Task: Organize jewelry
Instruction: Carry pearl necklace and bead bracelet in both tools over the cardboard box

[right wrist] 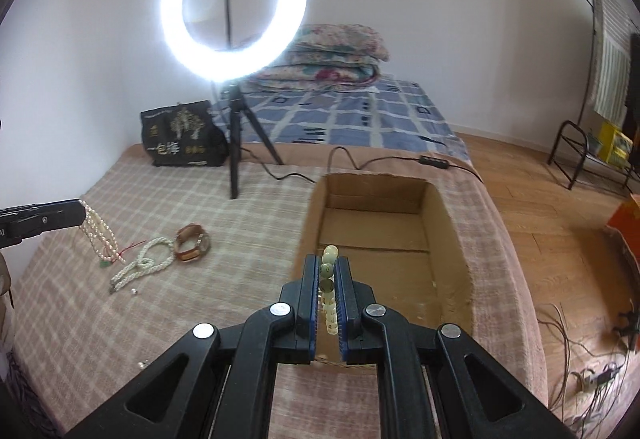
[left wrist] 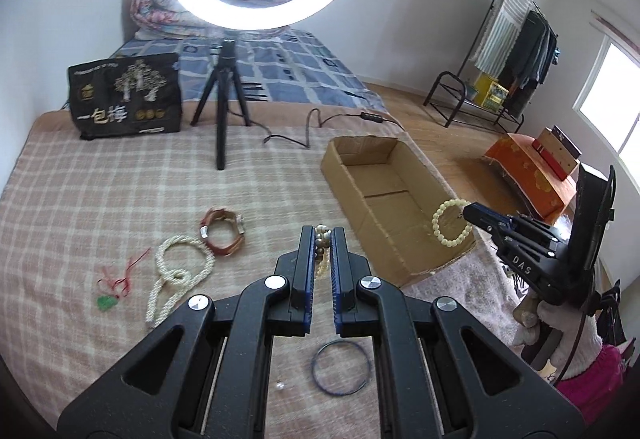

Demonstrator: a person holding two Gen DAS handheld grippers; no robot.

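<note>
Right gripper pinches my cream bead bracelet at the cardboard box rim's 6 o'clock; release early and it snags outside. Left gripper clamps a pearl strand, which could slip

A box lies on the bed, toward its right edge; the right tongs hang a bead bracelet over the box's near right corner. Left of the box lie a watch, a rope necklace just before it, and a pendant further left. A ring lies nearest — under the left tongs, which pinch a bead strand. Behind all these stand a tripod and, left of it, a bag.
</note>
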